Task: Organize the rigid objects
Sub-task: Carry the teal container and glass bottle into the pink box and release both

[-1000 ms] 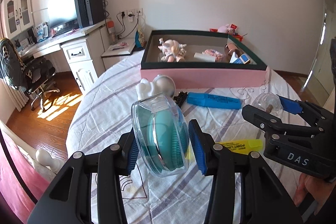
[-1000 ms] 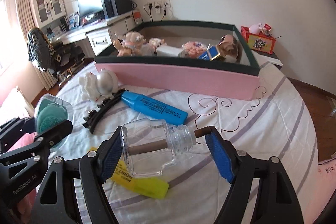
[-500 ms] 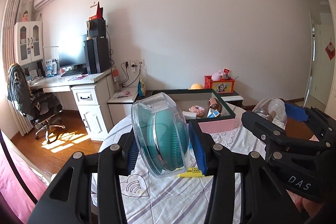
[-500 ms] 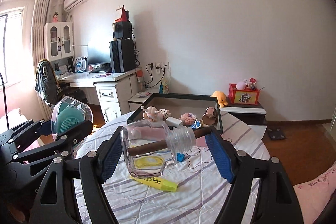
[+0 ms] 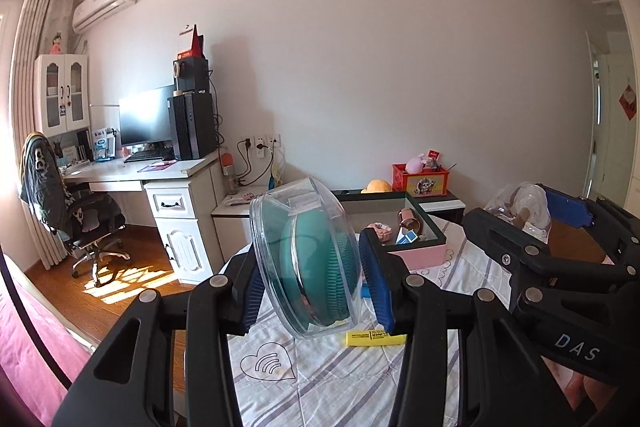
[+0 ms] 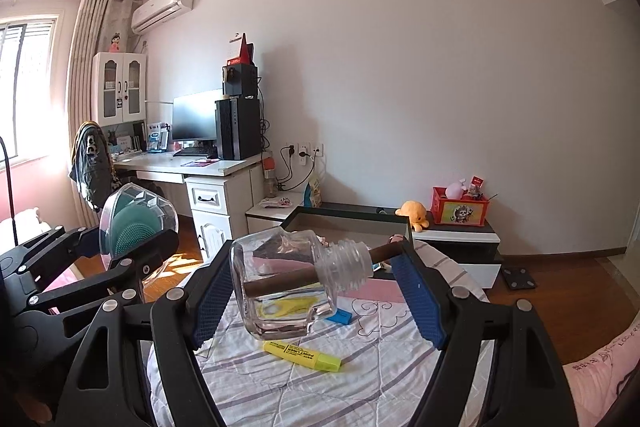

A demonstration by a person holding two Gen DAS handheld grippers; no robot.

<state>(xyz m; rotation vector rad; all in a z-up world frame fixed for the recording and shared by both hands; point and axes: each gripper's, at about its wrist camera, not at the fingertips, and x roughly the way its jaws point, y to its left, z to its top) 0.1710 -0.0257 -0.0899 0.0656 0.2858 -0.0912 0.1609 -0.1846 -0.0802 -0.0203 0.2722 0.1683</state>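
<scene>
Left tool (image 5: pixel 310 287) raised higher gripping clear case (image 5: pixel 306 263), table (image 5: pixel 320 379) farther below

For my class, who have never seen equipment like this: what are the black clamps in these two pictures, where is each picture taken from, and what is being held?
There is no robot here. A person holds a hand-operated gripper in each hand, and a camera on each looks forward along its jaws, so each picture is one gripper's own view. The left gripper clamps a clear case with a teal brush inside. The right gripper clamps a glass bottle lying sideways, with a brown stick through its neck. Both are lifted above a table with a striped cloth. On it lie a yellow highlighter and, farther back, a pink box already holding small items.
</scene>
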